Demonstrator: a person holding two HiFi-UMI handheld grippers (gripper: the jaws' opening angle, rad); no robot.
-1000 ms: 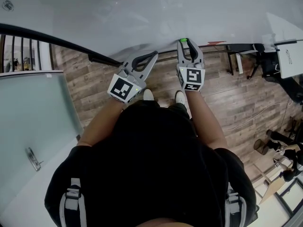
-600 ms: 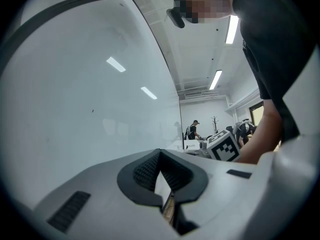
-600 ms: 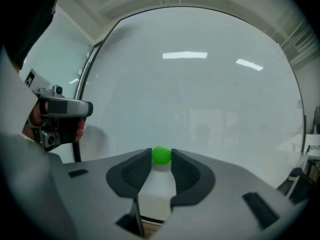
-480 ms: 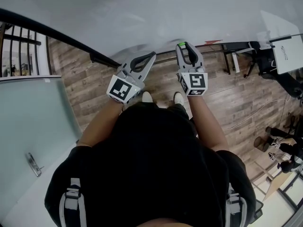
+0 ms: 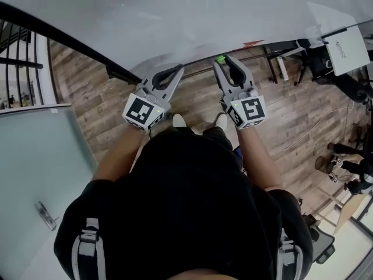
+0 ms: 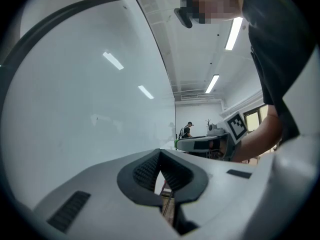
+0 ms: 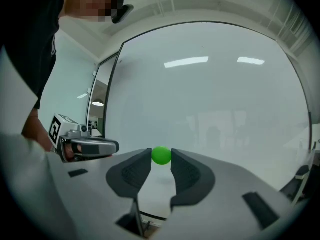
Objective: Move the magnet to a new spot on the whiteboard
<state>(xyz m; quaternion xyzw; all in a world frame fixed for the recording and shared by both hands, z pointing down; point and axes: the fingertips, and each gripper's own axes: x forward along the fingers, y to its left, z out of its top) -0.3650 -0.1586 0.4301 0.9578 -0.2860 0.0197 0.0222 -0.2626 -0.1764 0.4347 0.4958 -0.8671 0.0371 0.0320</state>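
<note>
Holds left gripper (image 6: 160,158) pressed together, empty, near the body. Just beside it, pinches green magnet (image 7: 161,155) between right gripper (image 5: 224,63) tips. Hangs close before whiteboard (image 5: 175,16), near its lower edge; cannot tell whether touching.

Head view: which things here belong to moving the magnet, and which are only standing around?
Job: green magnet; right tool, gripping it; whiteboard.
Standing around: left tool, shut and empty; paper sheet; glass panel; railing.
</note>
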